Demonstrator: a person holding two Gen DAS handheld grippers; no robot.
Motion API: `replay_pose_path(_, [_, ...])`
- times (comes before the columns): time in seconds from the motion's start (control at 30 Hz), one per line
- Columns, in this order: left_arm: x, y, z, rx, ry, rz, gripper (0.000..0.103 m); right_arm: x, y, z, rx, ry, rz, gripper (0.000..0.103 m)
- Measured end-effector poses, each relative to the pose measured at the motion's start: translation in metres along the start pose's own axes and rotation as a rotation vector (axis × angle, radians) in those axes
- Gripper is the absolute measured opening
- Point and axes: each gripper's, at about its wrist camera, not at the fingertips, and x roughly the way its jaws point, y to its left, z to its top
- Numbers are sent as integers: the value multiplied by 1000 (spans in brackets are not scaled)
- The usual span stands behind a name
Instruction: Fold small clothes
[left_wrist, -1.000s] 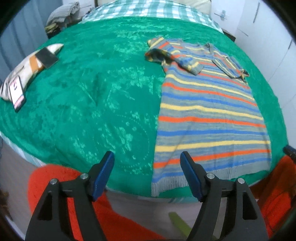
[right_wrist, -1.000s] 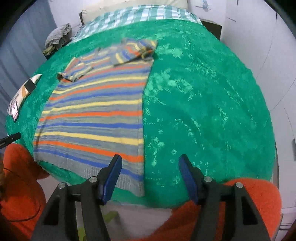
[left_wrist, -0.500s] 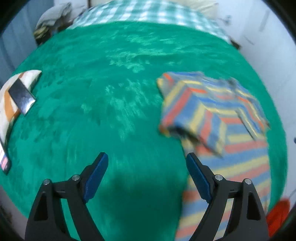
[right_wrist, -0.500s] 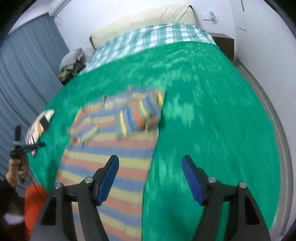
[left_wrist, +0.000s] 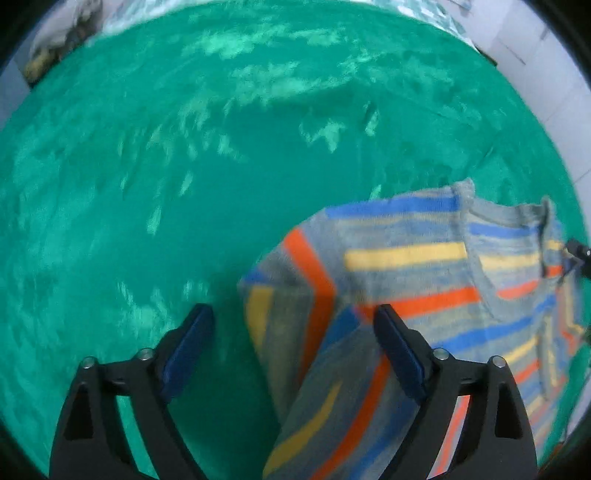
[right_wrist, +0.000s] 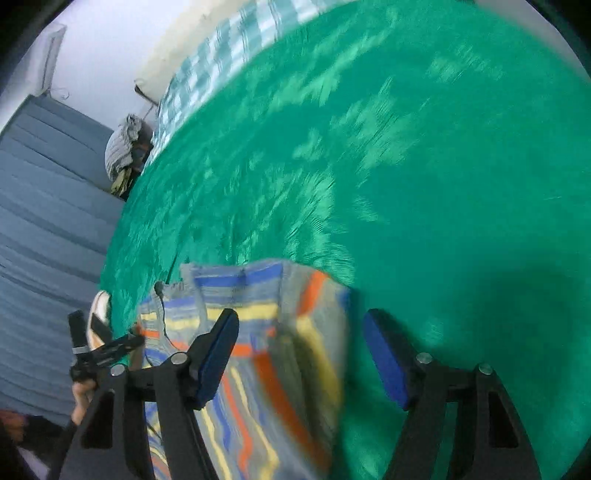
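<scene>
- Green bedspread (left_wrist: 184, 184), striped sweater (left_wrist: 424, 277) flat on it, sleeves folded in.
- Left gripper (left_wrist: 291, 354) and right gripper (right_wrist: 299, 354) — jaws closing over the shoulders, nothing pinched yet.
- Risk: pads snagging bedspread too — ruining the fold.

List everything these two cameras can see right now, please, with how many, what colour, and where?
striped sweater: one, grey with blue, yellow and orange stripes, flat on the bed, sleeves folded in
bedspread: one, green, covering the bed
checked sheet: one, teal and white, at the bed's head
clothes pile: one, greyish, beside the bed
curtain: one, blue-grey, along the wall
left tongs: one, black with blue pads, closing over the sweater's left sleeve, not pressing it
right tongs: one, same colours, closing over the right sleeve, not pressing it
hand: one, holding the left tongs
</scene>
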Motion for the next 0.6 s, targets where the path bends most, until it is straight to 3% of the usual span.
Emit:
replay_pose_path(0.03, [-3, -5, 1, 20, -20, 9, 18, 7, 12, -1, -66, 20, -60, 15])
replay_pose_path(0.07, [-6, -12, 2, 40, -31, 21, 6, 10, 20, 0, -113, 30, -115, 9])
replay_pose_path(0.17, [-35, -40, -1, 150, -207, 170, 5, -11, 46, -9, -292, -50, -314, 8])
replay_pose_path(0.23, [-46, -51, -5, 186, -287, 202, 5, -37, 49, -20, -332, -141, -389, 7])
replay_pose_path(0.3, [-38, -55, -6, 196, -294, 234, 6, -42, 46, -28, -339, -170, -439, 7])
replay_pose_path(0.4, [-2, -62, -11, 234, -203, 332, 8, -14, 33, -37, -337, -116, -499, 8])
replay_pose_path(0.47, [-8, -61, -17, 234, -195, 349, 24, -1, 30, -43, -328, -113, -516, 10])
replay_pose_path(0.5, [-22, -55, -18, 207, -190, 315, 33, -1, 32, -41, -318, -121, -504, 21])
replay_pose_path(0.53, [-34, -49, -21, 193, -197, 287, 51, -8, 35, -40, -291, -124, -495, 44])
replay_pose_path(0.57, [-55, -39, -26, 180, -234, 260, 60, -16, 37, -40, -281, -137, -496, 57])
replay_pose_path(0.6, [-66, -34, -31, 177, -259, 252, 61, -32, 43, -44, -292, -177, -510, 63])
